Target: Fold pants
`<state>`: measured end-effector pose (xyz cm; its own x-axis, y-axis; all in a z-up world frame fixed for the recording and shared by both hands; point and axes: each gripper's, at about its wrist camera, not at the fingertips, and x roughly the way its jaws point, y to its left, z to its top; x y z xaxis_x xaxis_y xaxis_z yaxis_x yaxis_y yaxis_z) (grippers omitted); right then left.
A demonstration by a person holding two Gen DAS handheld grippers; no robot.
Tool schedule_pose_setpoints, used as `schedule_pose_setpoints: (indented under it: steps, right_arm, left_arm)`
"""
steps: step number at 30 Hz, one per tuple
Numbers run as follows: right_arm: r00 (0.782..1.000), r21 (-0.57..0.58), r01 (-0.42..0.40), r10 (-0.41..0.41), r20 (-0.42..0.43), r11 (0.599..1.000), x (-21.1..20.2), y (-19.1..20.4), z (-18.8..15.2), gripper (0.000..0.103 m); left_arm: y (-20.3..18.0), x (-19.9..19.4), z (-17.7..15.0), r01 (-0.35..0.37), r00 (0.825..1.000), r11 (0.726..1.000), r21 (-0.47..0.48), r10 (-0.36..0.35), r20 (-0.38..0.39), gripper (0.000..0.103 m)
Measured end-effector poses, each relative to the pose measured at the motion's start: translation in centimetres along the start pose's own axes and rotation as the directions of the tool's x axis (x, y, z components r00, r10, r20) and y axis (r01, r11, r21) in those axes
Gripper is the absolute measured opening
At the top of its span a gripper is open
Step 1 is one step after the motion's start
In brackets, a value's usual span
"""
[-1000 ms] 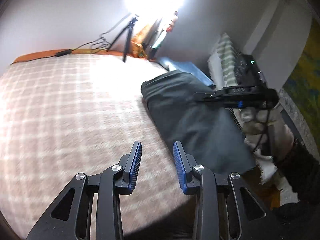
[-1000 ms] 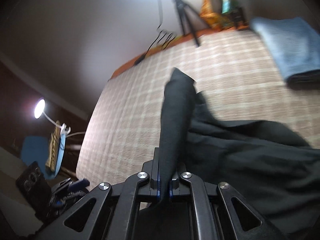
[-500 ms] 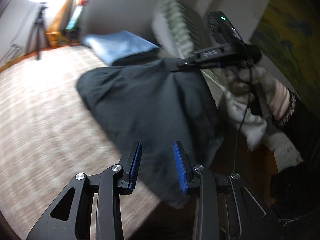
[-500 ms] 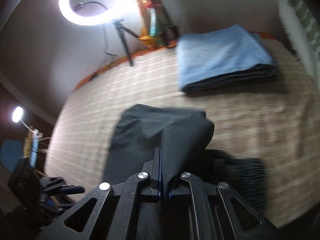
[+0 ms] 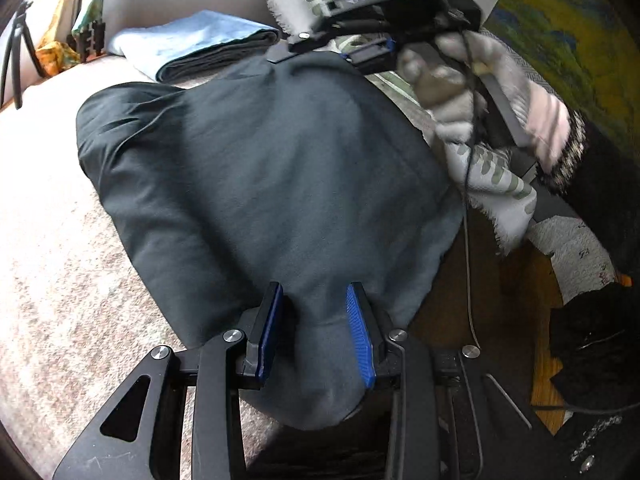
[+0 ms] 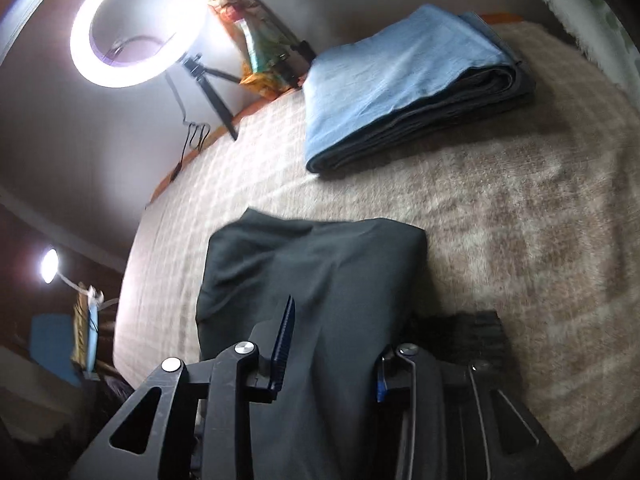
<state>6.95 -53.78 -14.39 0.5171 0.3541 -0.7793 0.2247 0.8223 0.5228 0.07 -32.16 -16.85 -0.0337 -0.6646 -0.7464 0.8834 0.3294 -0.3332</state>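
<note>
The dark grey pants (image 5: pixel 256 176) lie folded on the checked bed cover (image 5: pixel 52 240). My left gripper (image 5: pixel 314 328) is open, its jaws either side of the near corner of the pants, which drapes between them. My right gripper (image 6: pixel 332 352) is open too, with pants cloth (image 6: pixel 316 280) lying loosely between its blue pads. In the left wrist view the right gripper (image 5: pixel 360 28) sits at the far corner of the pants, held by a gloved hand (image 5: pixel 460 80).
A folded light blue cloth stack (image 6: pixel 404 80) lies further up the bed. A ring light (image 6: pixel 136 24) on a tripod stands at the wall. A leaf-patterned cloth (image 5: pixel 492 172) and the bed's edge with wooden floor (image 5: pixel 500 288) are on the right.
My right gripper has opened and let go of the pants fold it held. My left gripper moved right onto the near corner of the pants, which now lie flatter.
</note>
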Motion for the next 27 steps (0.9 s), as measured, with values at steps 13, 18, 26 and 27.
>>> schedule_pose_setpoints:
  steps: [13, 18, 26, 27]
  right_arm:
    - [0.960, -0.168, 0.279, -0.270, 0.074, 0.946, -0.6, 1.3, 0.7, 0.005]
    - [0.930, -0.214, 0.367, -0.354, 0.095, 0.905, -1.7, 1.8, 0.6, 0.026]
    - [0.940, -0.203, 0.317, -0.277, 0.200, 0.926, -7.1, 4.4, -2.7, 0.044]
    - [0.951, -0.236, 0.282, -0.239, 0.196, 0.930, -7.4, 5.4, -3.5, 0.044]
  left_arm:
    - [-1.1, 1.3, 1.3, 0.012, 1.000, 1.000, 0.019, -0.012, 0.022, 0.031]
    - [-1.7, 1.8, 1.1, 0.000, 1.000, 0.999, 0.047, 0.000, 0.017, 0.031]
    - [0.4, -3.1, 1.9, 0.041, 0.995, 0.998, -0.041, -0.037, 0.093, 0.032]
    - [1.3, -3.8, 2.2, 0.031, 0.994, 0.998, -0.053, -0.025, 0.110, 0.033]
